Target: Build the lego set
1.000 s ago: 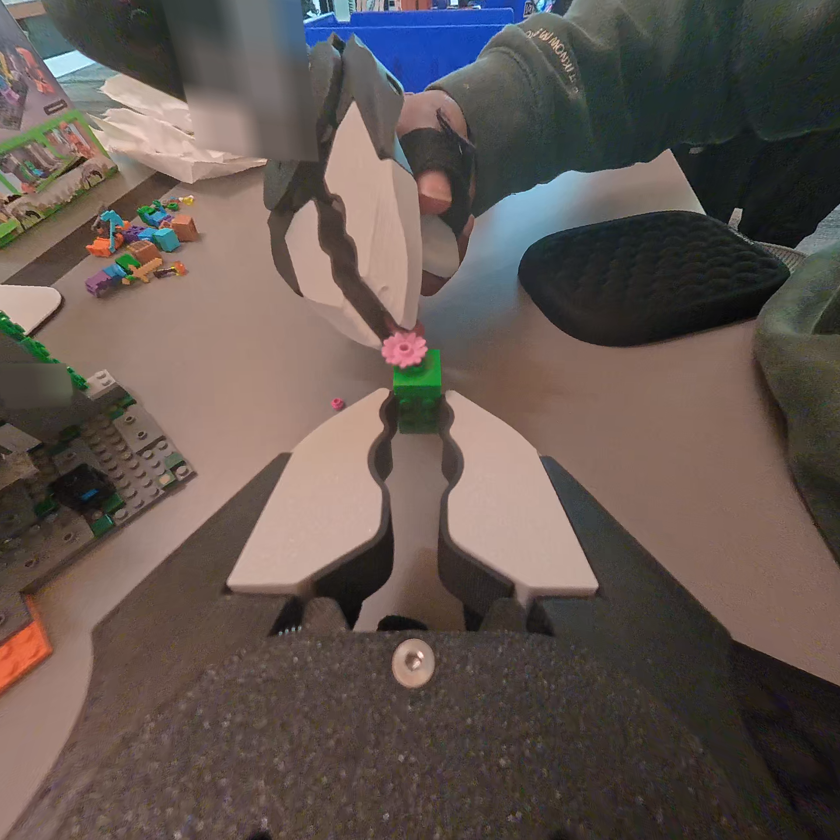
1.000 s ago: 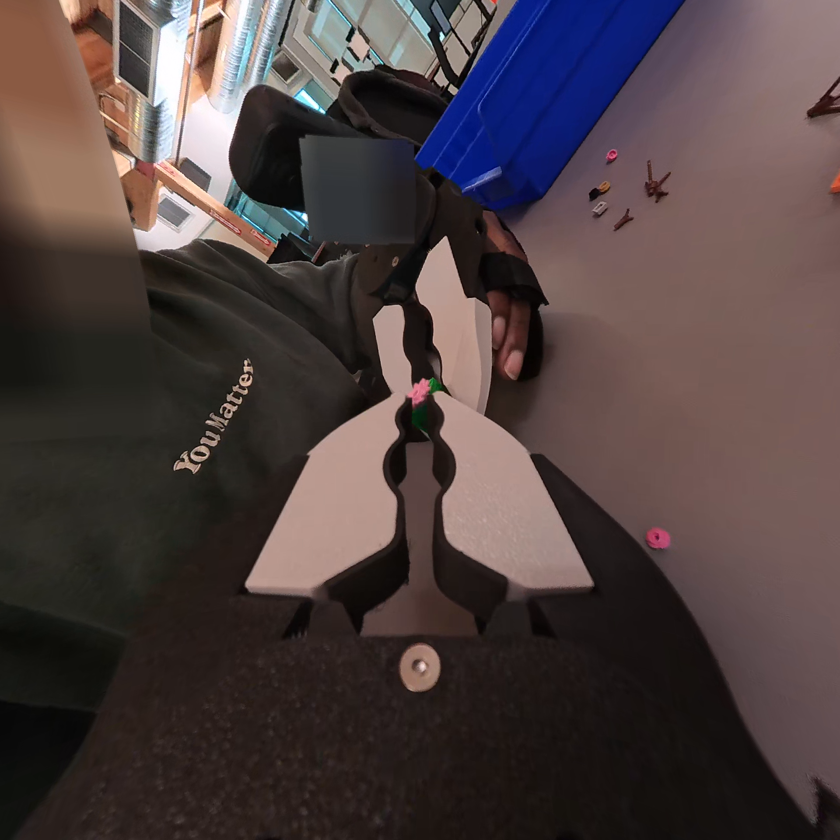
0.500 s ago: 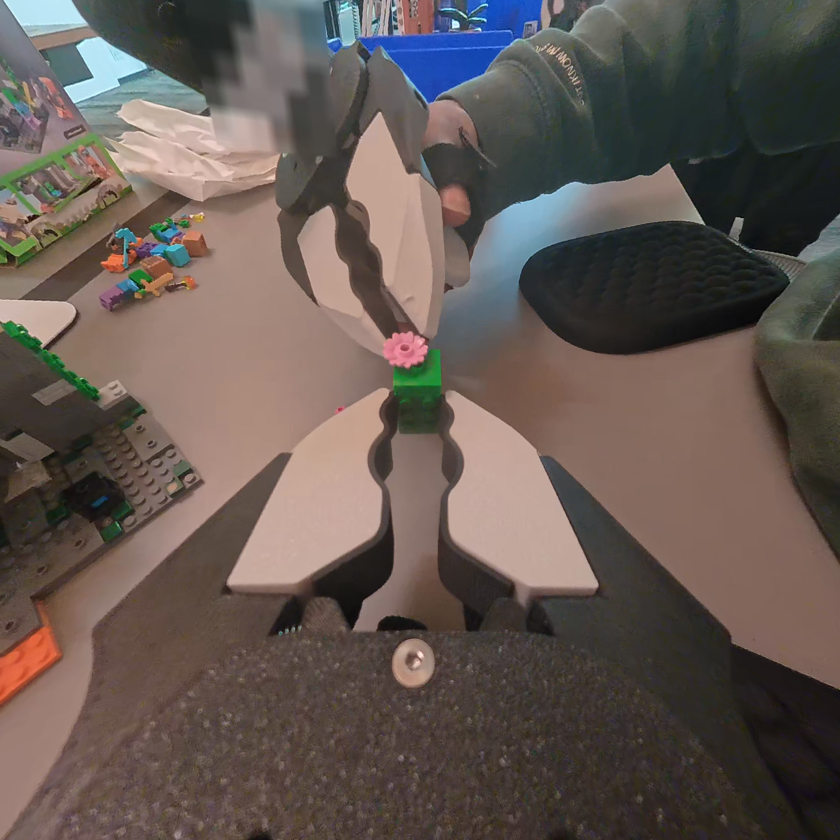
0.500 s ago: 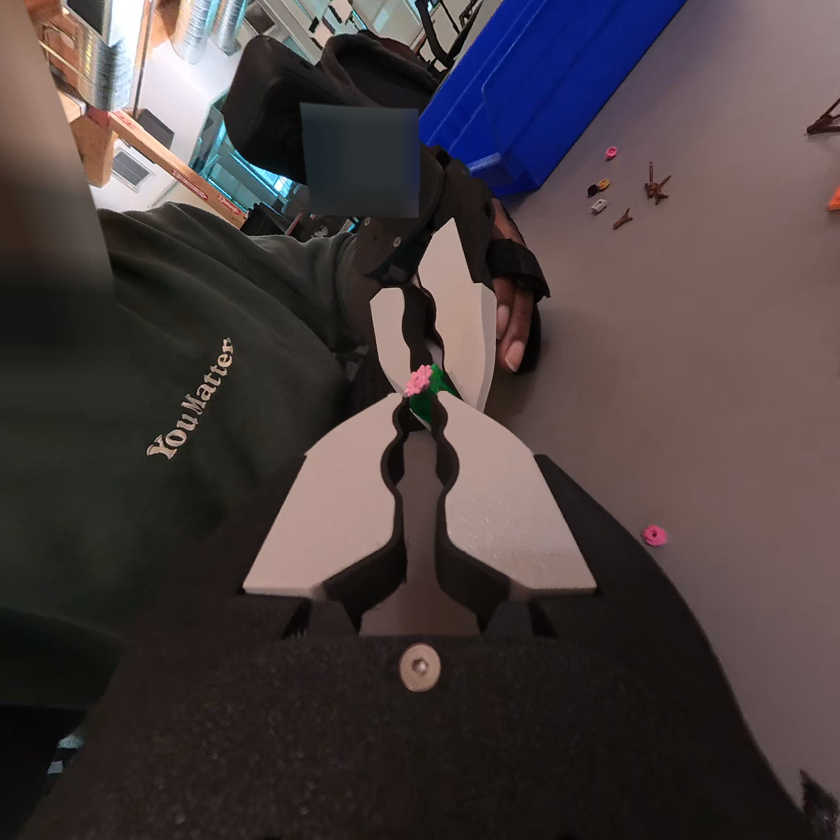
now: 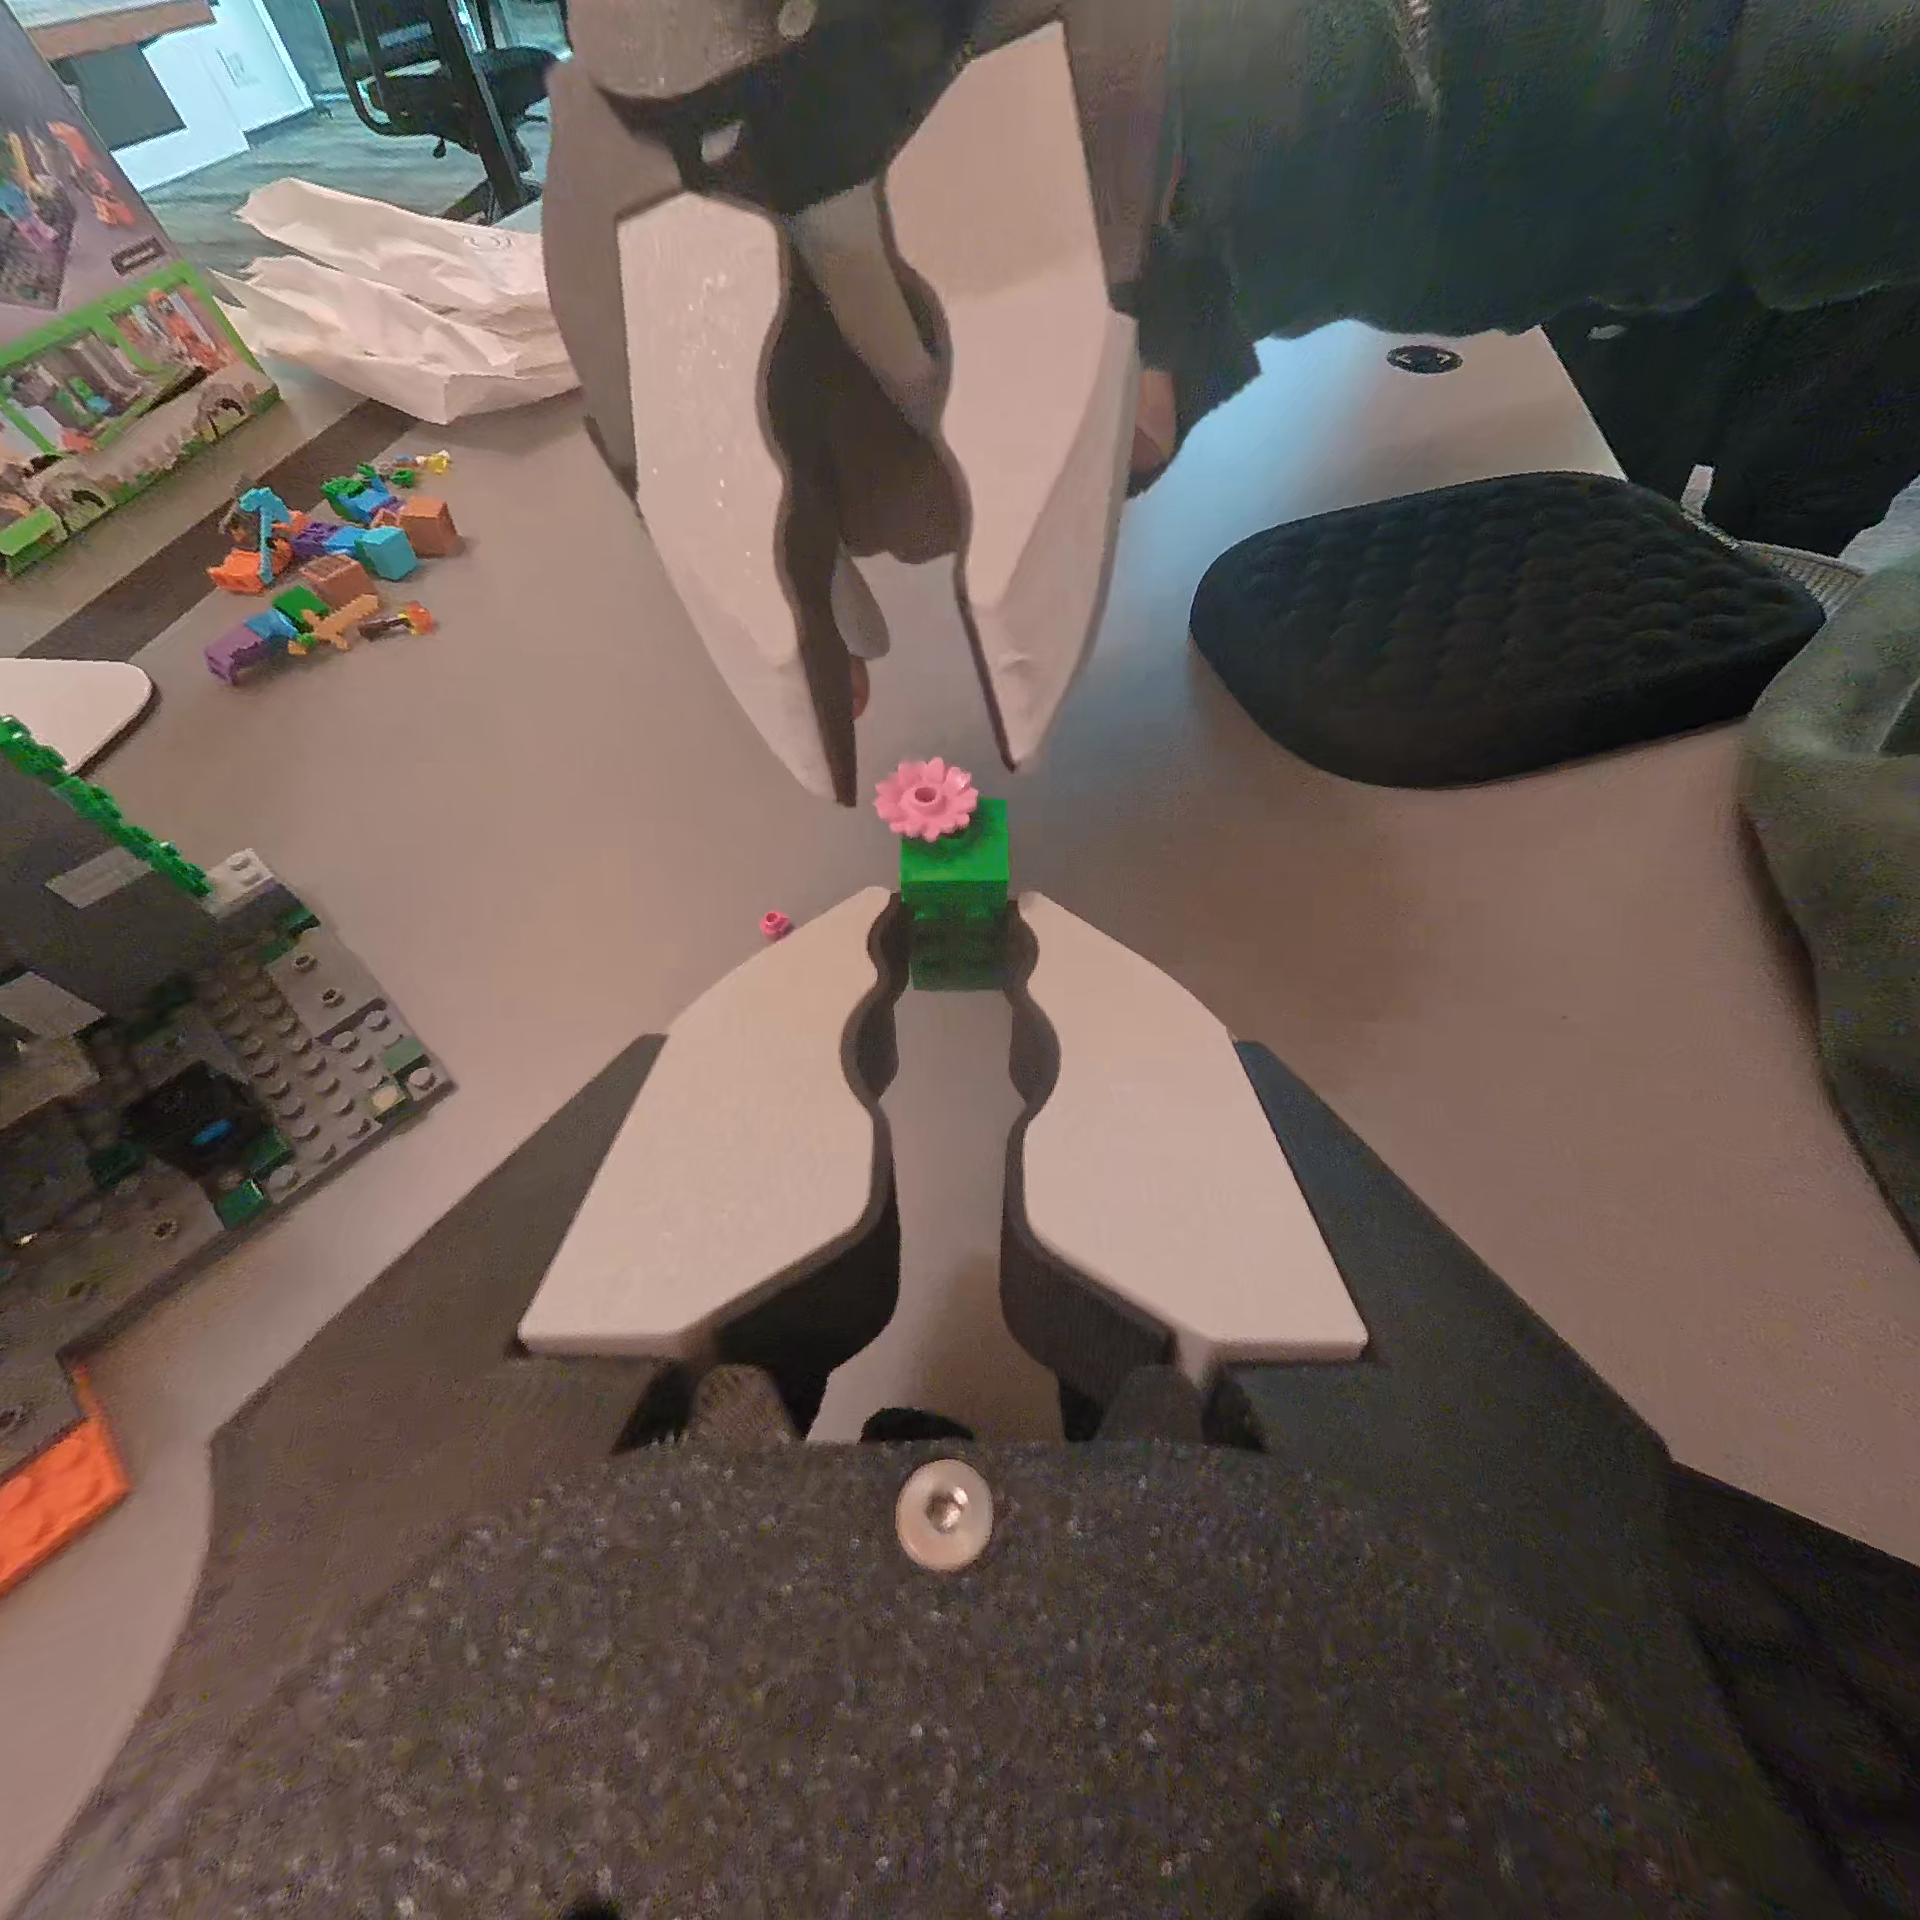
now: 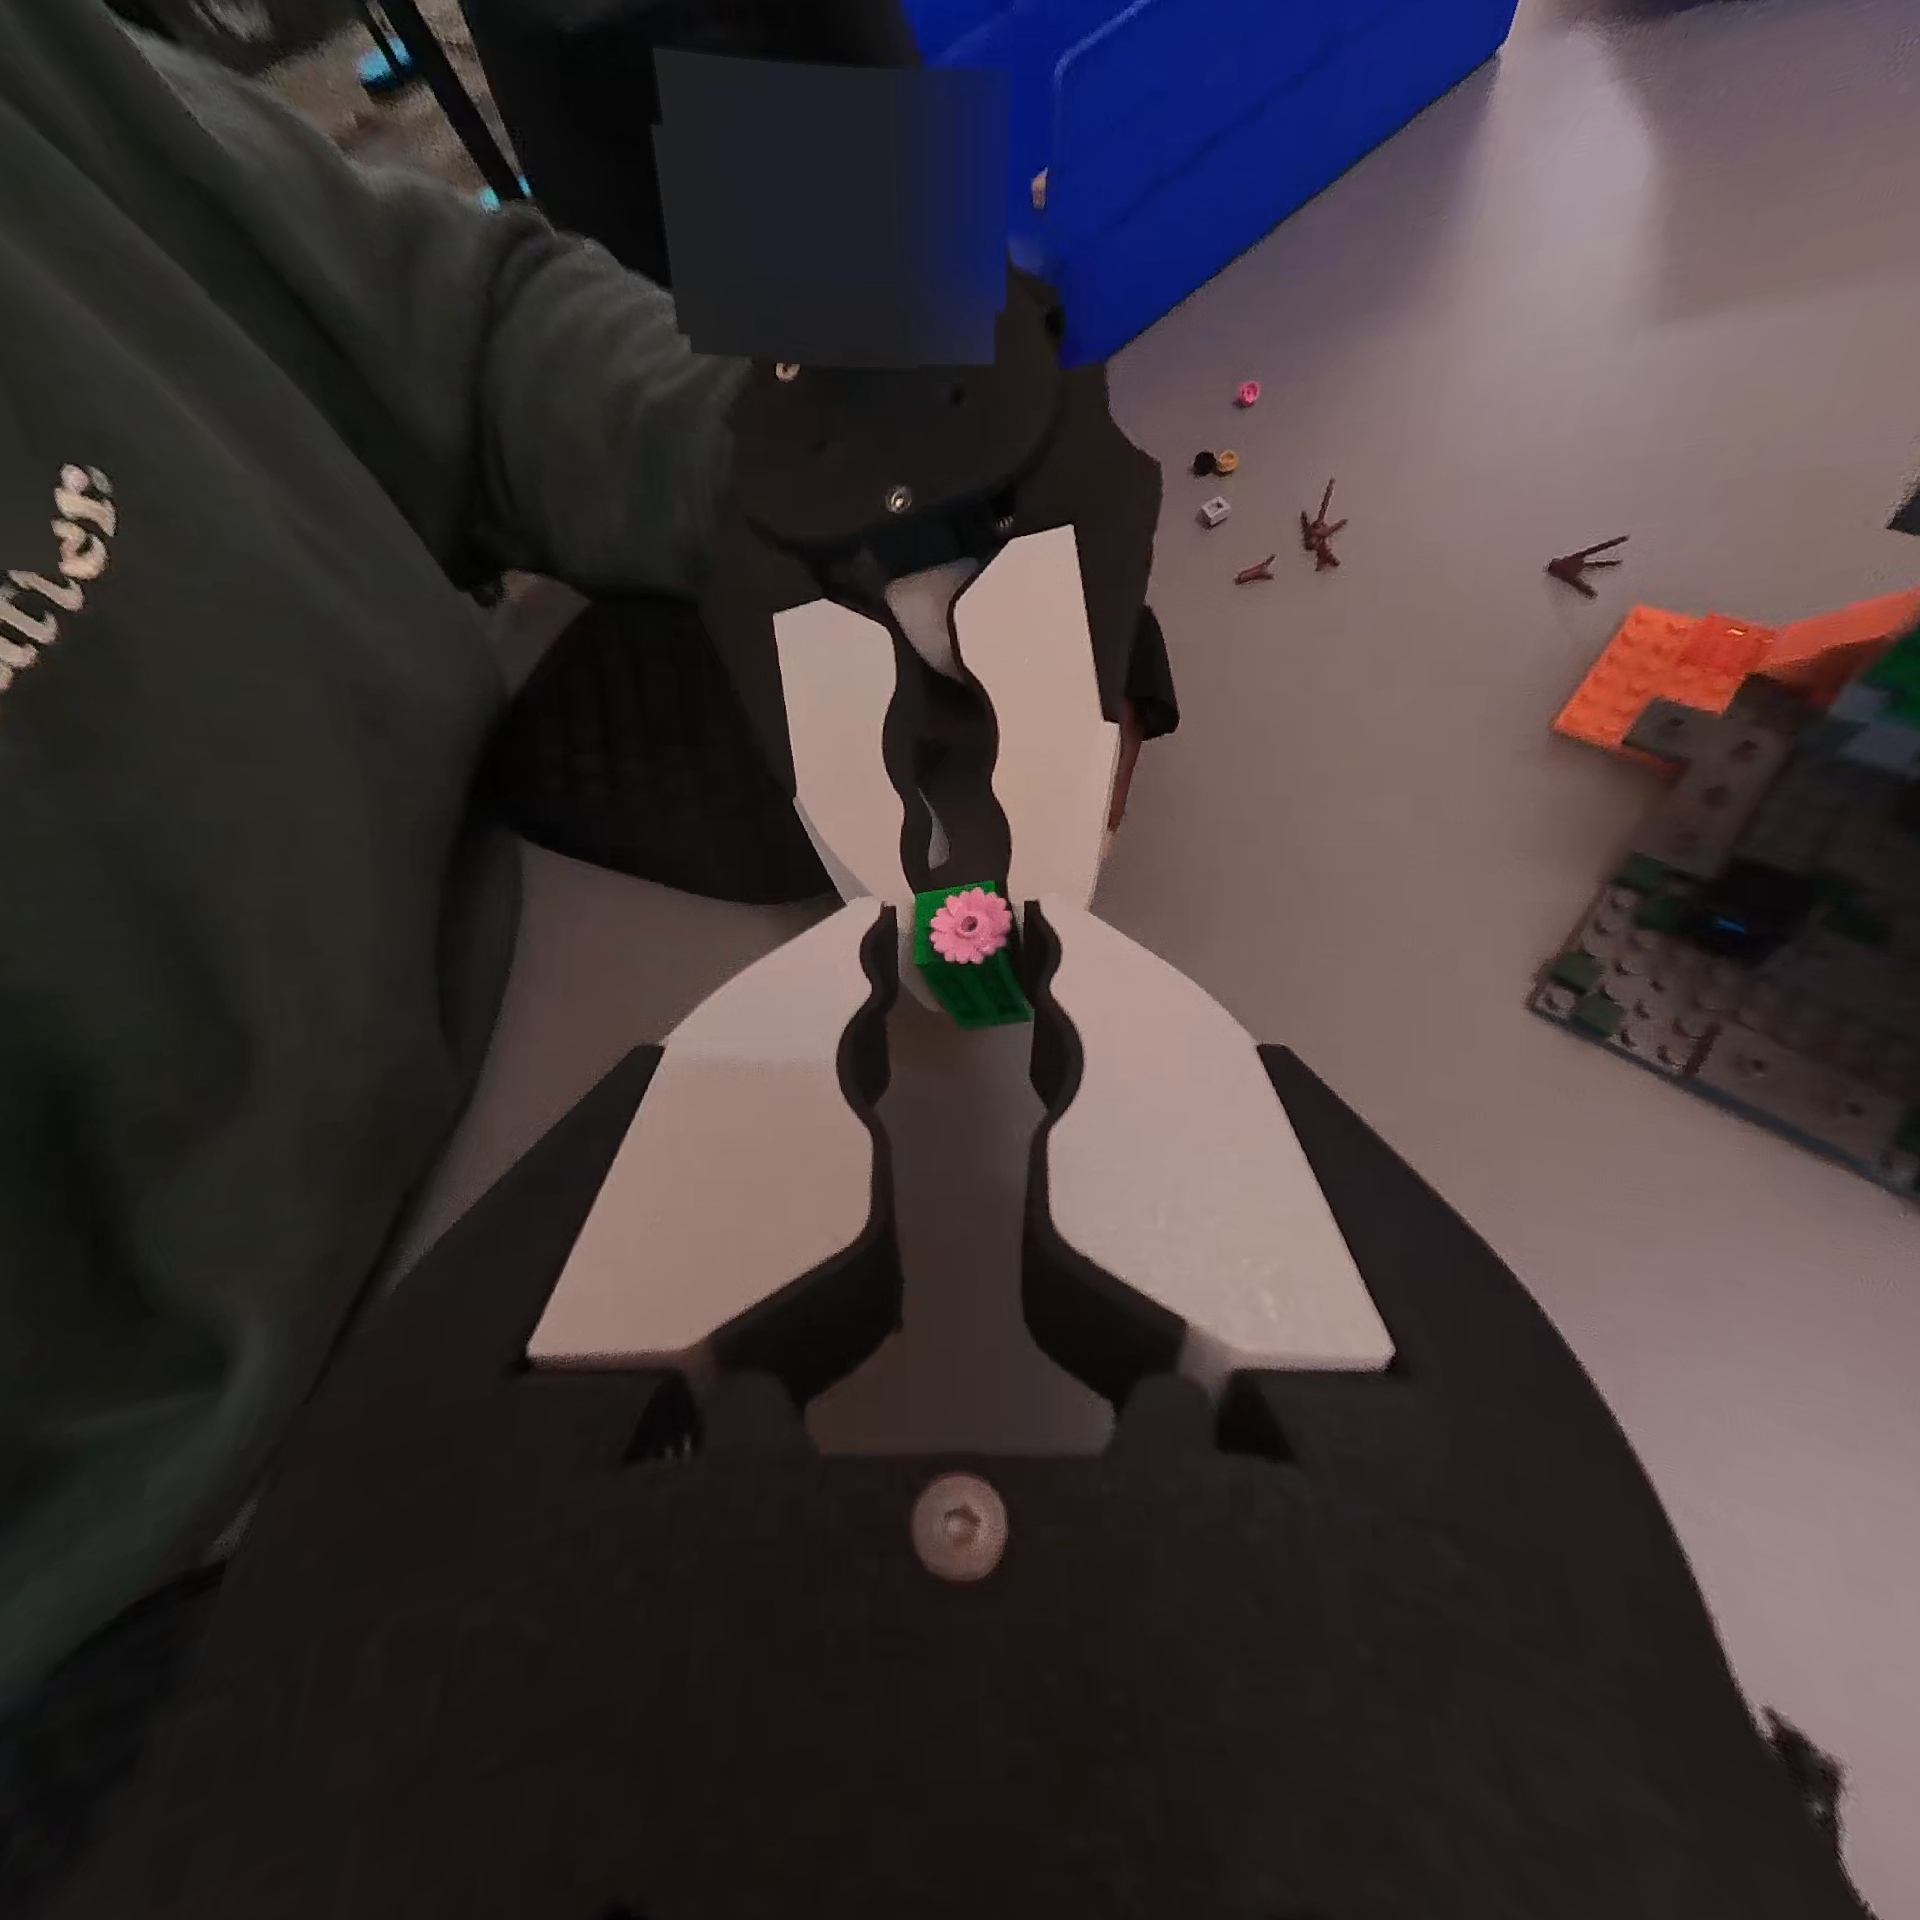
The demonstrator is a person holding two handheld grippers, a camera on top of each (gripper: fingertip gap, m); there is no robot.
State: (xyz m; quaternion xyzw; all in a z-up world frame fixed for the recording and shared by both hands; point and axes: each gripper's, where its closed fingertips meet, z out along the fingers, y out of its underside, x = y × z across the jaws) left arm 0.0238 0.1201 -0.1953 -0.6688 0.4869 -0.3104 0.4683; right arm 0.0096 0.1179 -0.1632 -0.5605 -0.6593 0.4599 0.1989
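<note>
Left tongs (image 5: 954, 940) grip the green brick (image 5: 954, 914) by its 2 side faces, near the tips, and hold it clear above the grey worktop (image 5: 582, 810). The pink flower (image 5: 926, 796) sits on the brick's top, toward the corner nearer the left finger rather than centred. Whether it is fully seated on its stud cannot be told from either view.

Right tongs (image 6: 951, 935) are spread, empty, tips on either side of the flower and just above it; in the left wrist view they point (image 5: 925, 774) steeply down with a clear gap between the fingers. No contact with the flower is visible.

Assessment: the step in hand appears to be fixing the flower to the brick, at or just after release.

Recommendations:
1. Keep the left grip steady and the brick upright; it is the only support.
2. If the flower needs pressing, close the right tongs first and push straight down with 1 flat tip, along the stud axis.
3. Avoid sideways force; the small flower could tilt or pop off.
4. Withdraw the right tongs vertically so a finger does not catch the petals.

The partly built model (image 5: 197, 1091) lies to the left on the worktop, well apart, with loose pieces (image 5: 322, 561) beyond it.
</note>
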